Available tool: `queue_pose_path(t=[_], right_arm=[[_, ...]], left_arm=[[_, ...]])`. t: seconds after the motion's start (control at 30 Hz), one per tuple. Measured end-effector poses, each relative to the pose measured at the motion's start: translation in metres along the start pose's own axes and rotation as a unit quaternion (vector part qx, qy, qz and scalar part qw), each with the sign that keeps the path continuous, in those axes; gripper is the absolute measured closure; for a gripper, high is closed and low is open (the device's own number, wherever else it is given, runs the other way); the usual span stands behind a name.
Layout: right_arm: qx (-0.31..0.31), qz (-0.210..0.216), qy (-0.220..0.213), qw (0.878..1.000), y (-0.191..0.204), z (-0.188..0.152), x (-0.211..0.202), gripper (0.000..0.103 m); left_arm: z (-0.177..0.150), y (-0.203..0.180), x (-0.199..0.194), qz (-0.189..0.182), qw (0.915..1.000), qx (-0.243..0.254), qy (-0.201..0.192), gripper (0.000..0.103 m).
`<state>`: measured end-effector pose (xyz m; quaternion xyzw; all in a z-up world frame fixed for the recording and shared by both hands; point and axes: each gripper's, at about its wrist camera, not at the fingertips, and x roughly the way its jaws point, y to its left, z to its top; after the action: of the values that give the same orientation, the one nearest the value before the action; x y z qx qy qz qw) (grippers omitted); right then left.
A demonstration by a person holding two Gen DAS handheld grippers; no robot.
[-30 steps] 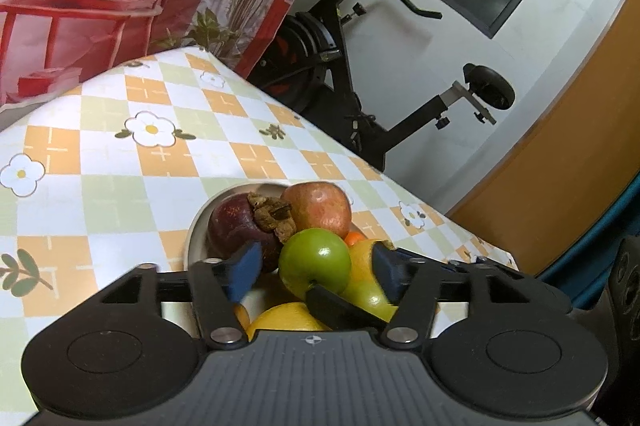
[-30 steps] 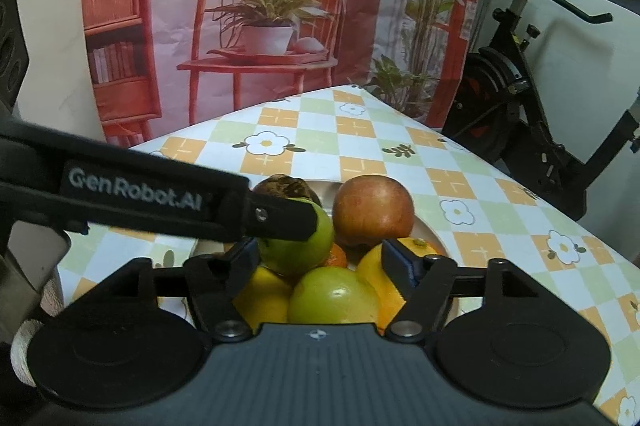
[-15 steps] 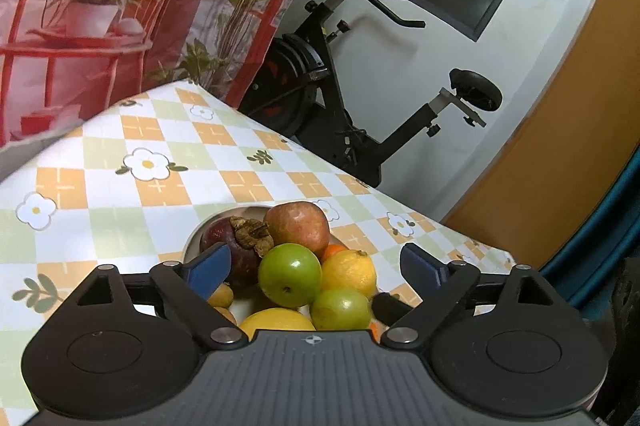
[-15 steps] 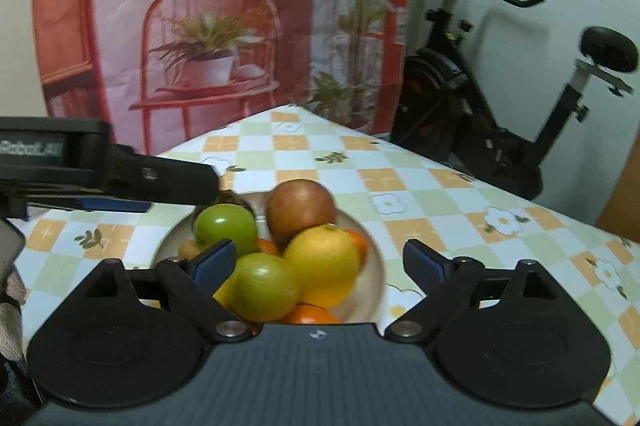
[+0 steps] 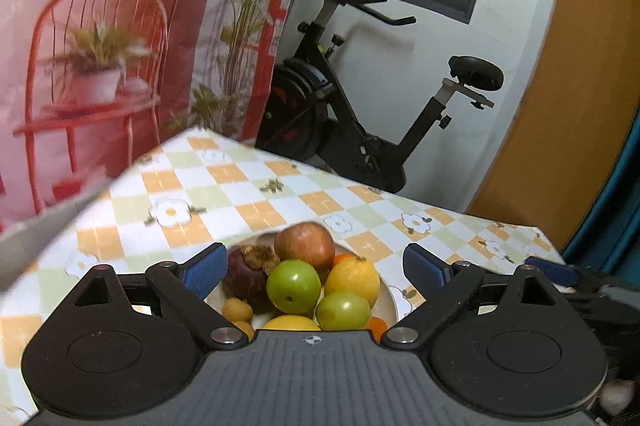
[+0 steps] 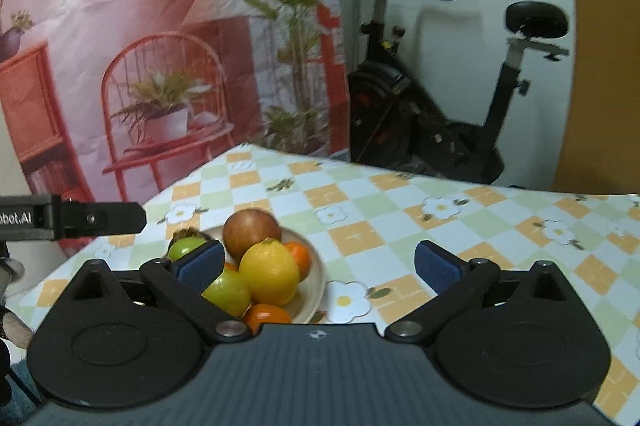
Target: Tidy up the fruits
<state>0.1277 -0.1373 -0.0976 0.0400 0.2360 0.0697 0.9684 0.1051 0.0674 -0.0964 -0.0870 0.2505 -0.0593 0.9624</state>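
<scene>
A pale bowl (image 5: 390,300) on the checked tablecloth holds a heap of fruit: a red apple (image 5: 306,246), a dark mangosteen (image 5: 244,274), two green apples (image 5: 293,286), a yellow lemon (image 5: 354,280) and small tangerines. My left gripper (image 5: 316,266) hovers above and short of the heap, its jaws opening, nothing between the pads. My right gripper (image 6: 318,266) hangs to the right of the bowl (image 6: 316,290), jaws also opening and empty. In the right wrist view the lemon (image 6: 270,272) and red apple (image 6: 251,232) lie by its left finger.
The floral checked tablecloth (image 6: 400,226) spreads to the right of the bowl. An exercise bike (image 5: 360,129) stands beyond the table's far edge, beside a red printed backdrop (image 6: 140,65). A finger of the left gripper (image 6: 100,218) juts in at the left of the right wrist view.
Both grippers had their pads around green apples on the heap. Both have opened wide and drawn up and back, and the apples stay in the bowl. The right gripper has swung right.
</scene>
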Motion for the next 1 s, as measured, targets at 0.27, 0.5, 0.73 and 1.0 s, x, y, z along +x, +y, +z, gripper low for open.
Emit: queue_pose_path(t=[0.27,0.5,0.73,1.0], right_arm=[[0.041,-0.010,-0.036,0.998,-0.022,0.023,-0.052,0.000],[0.037,-0.034,-0.057,0.997,-0.026,0.042,-0.098,0.000],[0.050,-0.040,-0.068,0.996,-0.031,0.047,-0.126,0.000],[0.052,-0.042,-0.073,0.995,-0.031,0.048,-0.139,0.000]], left_arm=[[0.022,-0.034,-0.037,0.012,0.9985,0.046,-0.029,0.007],[0.036,-0.065,-0.060,0.038,0.9946,0.084,-0.048,0.007],[0.040,-0.073,-0.074,0.025,0.9948,0.088,-0.045,0.007],[0.039,-0.074,-0.080,0.033,0.9942,0.089,-0.050,0.006]])
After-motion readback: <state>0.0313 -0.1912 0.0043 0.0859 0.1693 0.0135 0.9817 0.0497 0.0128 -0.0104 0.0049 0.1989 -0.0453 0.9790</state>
